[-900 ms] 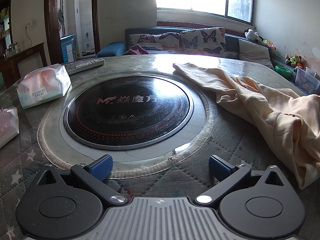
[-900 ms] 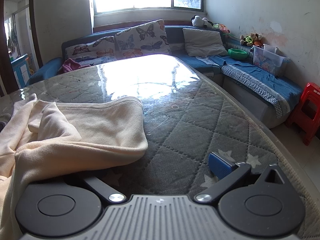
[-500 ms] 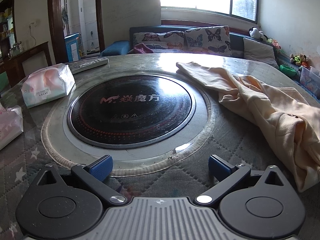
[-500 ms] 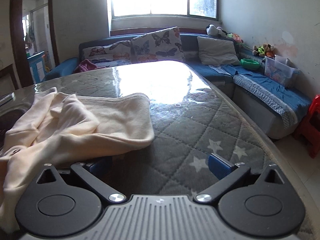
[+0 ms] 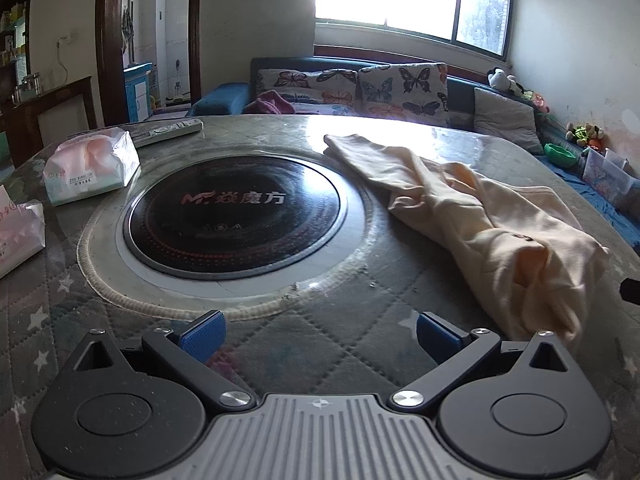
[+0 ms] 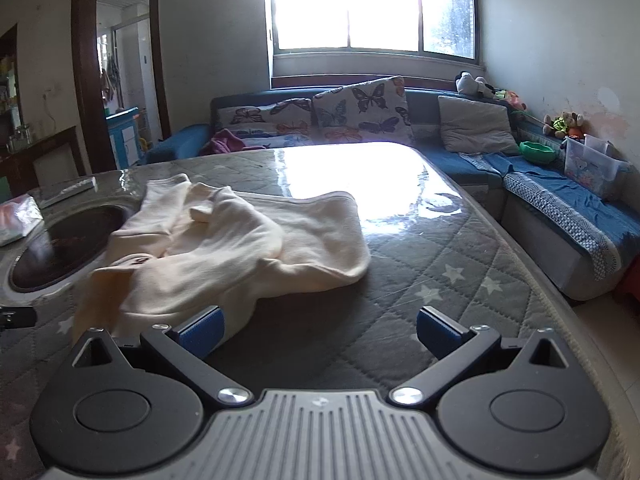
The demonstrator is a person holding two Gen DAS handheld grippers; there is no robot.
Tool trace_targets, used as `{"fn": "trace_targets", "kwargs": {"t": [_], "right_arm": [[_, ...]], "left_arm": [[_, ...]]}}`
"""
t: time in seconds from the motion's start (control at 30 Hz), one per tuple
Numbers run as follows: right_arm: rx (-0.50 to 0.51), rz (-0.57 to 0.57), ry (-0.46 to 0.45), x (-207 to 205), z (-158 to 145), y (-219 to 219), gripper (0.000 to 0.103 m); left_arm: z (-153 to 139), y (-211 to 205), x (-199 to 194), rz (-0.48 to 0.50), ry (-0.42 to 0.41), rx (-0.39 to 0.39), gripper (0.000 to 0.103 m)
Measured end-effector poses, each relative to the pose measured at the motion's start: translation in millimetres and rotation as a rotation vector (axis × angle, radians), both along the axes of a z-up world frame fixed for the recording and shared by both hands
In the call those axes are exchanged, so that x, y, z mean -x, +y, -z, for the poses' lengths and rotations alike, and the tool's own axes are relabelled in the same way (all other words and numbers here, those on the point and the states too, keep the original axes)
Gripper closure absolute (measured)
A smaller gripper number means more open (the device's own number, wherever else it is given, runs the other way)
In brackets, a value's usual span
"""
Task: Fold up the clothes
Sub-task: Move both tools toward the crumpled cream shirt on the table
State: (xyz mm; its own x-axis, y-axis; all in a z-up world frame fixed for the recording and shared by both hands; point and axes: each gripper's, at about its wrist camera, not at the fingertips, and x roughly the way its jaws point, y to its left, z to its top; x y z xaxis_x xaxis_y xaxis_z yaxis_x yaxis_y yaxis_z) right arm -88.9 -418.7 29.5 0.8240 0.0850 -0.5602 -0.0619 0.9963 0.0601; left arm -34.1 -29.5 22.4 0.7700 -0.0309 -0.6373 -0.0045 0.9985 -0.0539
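The sweater [image 6: 224,248] lies crumpled on the table [image 6: 420,280] beside the cooktop [image 5: 236,216]. Both the left gripper [image 5: 318,334] and right gripper [image 6: 318,330] have backed away, jaws apart and empty, so folding hasn't started.

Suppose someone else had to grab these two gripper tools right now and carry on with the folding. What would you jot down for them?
Left gripper: open, holding nothing, over the table in front of the round black cooktop.
Right gripper: open, holding nothing; its left pad is right at the near edge of the garment.
Cream garment: lies crumpled in a heap on the table, beside the cooktop, one end stretched toward the window.
Done: nothing folded yet.
Left: take hold, spread it flat, then fold it.
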Motion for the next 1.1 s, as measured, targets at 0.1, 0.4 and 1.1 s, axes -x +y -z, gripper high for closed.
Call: {"fn": "trace_targets", "kwargs": {"t": [0.1, 0.4, 1.1], "right_arm": [[-0.004, -0.016, -0.001, 11, -3, 5, 0.0], [-0.014, -0.058, -0.007, 32, -7, 21, 0.0], [0.016, -0.08, -0.012, 62, -10, 42, 0.0]], "left_arm": [[-3, -6, 7, 0.014, -0.005, 0.009, 0.0], [-12, -26, 27, 0.065, -0.024, 0.019, 0.0], [-16, -62, 51, 0.087, 0.01, 0.003, 0.0]]}}
